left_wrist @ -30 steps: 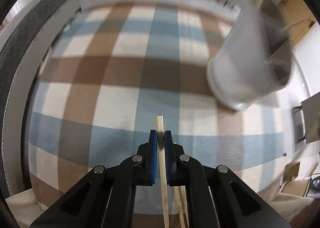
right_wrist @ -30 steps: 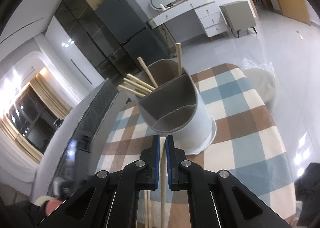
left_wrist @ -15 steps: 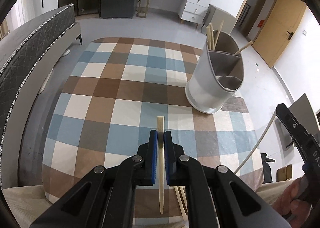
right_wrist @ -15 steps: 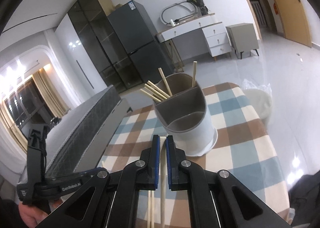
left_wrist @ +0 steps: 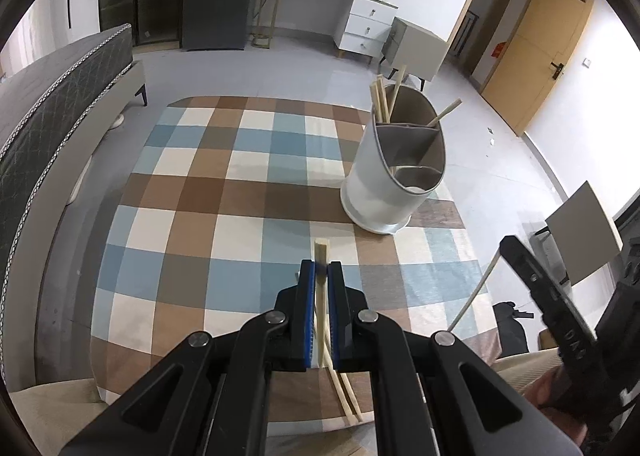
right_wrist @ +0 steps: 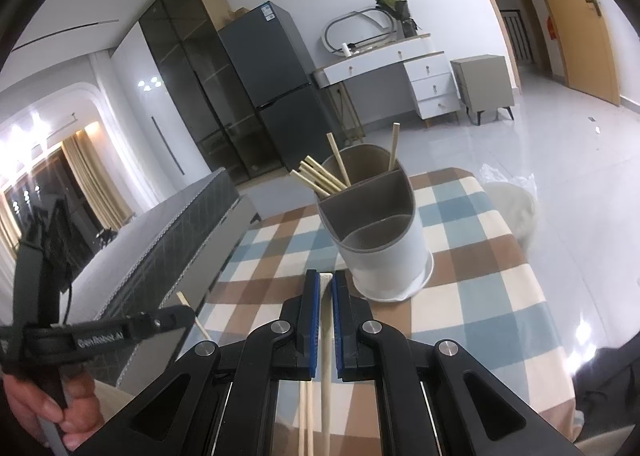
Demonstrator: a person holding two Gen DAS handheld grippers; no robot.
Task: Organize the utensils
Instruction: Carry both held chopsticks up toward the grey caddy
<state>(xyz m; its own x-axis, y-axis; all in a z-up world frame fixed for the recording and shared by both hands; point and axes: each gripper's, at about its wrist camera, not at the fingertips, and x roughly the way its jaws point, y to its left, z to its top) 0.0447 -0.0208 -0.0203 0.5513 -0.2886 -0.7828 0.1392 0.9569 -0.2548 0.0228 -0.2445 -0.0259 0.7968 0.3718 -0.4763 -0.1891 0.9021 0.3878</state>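
Observation:
A white utensil holder [left_wrist: 390, 176] with grey-lined compartments stands on the checked tablecloth [left_wrist: 224, 192]; several chopsticks stick up from its far compartment. It also shows in the right wrist view [right_wrist: 380, 232]. My left gripper [left_wrist: 321, 272] is shut on a wooden chopstick [left_wrist: 321, 252], held above the table short of the holder. My right gripper [right_wrist: 325, 284] is shut on another chopstick [right_wrist: 326, 340], just short of the holder's near side. The right gripper shows at the left view's right edge [left_wrist: 540, 288]; the left gripper shows in the right view [right_wrist: 120, 330].
Two loose chopsticks [left_wrist: 344, 392] lie on the table's near edge, below the left gripper. A grey bed [left_wrist: 48, 108] runs along the left. A fridge [right_wrist: 276, 88], a white dresser [right_wrist: 404, 68] and tiled floor lie beyond the table.
The left gripper has drawn back and up from the holder, so the whole table and holder now show. The right view has tilted slightly; both chopsticks stay gripped.

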